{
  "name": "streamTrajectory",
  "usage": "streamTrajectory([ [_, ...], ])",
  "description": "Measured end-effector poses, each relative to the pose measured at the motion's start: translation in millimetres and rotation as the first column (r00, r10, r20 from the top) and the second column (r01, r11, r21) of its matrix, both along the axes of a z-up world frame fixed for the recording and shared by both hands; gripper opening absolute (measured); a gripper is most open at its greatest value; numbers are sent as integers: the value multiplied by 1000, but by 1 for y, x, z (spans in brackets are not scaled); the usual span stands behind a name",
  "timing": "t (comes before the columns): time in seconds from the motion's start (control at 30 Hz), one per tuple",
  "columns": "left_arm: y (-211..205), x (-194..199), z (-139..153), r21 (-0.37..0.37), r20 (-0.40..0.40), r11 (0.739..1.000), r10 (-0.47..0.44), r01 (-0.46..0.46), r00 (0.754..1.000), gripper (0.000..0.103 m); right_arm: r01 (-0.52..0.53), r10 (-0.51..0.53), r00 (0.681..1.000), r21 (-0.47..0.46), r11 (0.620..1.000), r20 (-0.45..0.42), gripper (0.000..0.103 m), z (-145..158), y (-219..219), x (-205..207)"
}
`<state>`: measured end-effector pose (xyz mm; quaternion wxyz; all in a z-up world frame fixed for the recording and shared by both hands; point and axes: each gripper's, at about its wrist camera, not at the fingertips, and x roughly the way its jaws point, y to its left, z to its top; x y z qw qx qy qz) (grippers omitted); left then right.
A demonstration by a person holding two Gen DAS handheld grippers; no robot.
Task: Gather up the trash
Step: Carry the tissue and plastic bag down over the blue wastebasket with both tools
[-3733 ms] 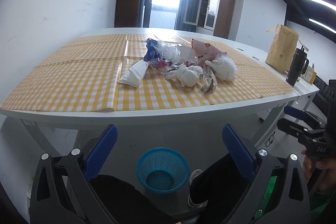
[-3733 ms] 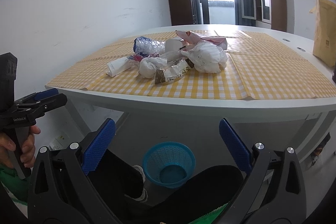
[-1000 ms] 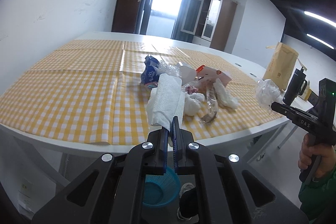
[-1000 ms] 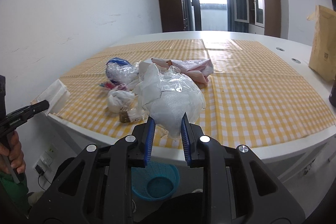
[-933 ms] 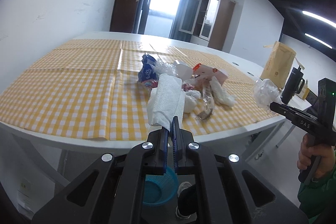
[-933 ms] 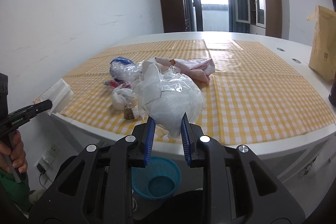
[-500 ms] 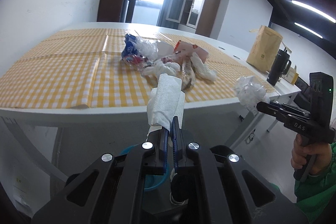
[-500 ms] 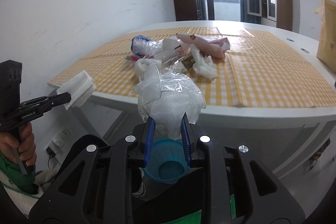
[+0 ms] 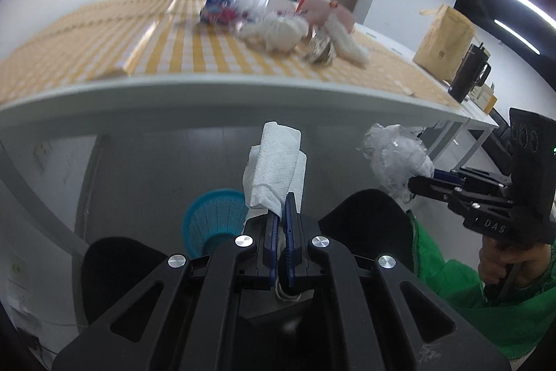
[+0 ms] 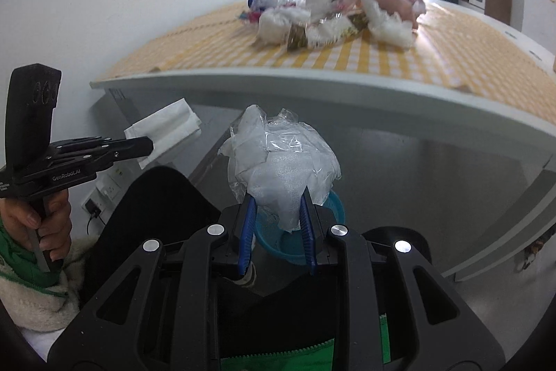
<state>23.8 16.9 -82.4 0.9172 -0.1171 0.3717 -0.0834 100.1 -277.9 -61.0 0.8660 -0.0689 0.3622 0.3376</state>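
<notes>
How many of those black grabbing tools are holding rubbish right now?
2. The left tool pinches a folded paper towel; the right tool clamps a crumpled plastic bag, above the blue basket.

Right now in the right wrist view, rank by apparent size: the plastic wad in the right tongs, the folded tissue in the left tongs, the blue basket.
1. Plastic wad, though it is nearest the camera.
2. Folded tissue.
3. Blue basket, mostly hidden behind the wad, so its rank is unsure.

White letters "DAS" stand on the side of the right gripper [image 9: 422, 185], seen from the left wrist. "GenRobot.AI" is printed in white on the body of the left gripper [image 10: 147, 145], seen from the right wrist. No other writing is legible.
</notes>
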Motion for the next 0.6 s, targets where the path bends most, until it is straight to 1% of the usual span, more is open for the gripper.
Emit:
streamTrajectory([
  [0.13, 5, 8, -20, -21, -45, 1000, 9, -10, 999, 3, 4, -5, 998, -24, 1000, -70, 23, -27, 10, 16],
  [0.37, 19, 28, -61, -55, -126, 997, 51, -58, 991, 3, 2, -12, 984, -53, 999, -178, 23, -76, 29, 44],
  [0.5, 21, 40, -85, -42, -171, 997, 61, -69, 983, 3, 0, -17, 972, -74, 997, -234, 23, -104, 43, 61],
  [0.6, 27, 50, -99, -58, -194, 994, 76, -89, 978, 3, -2, -22, 964, -92, 996, -265, 23, -122, 53, 71],
])
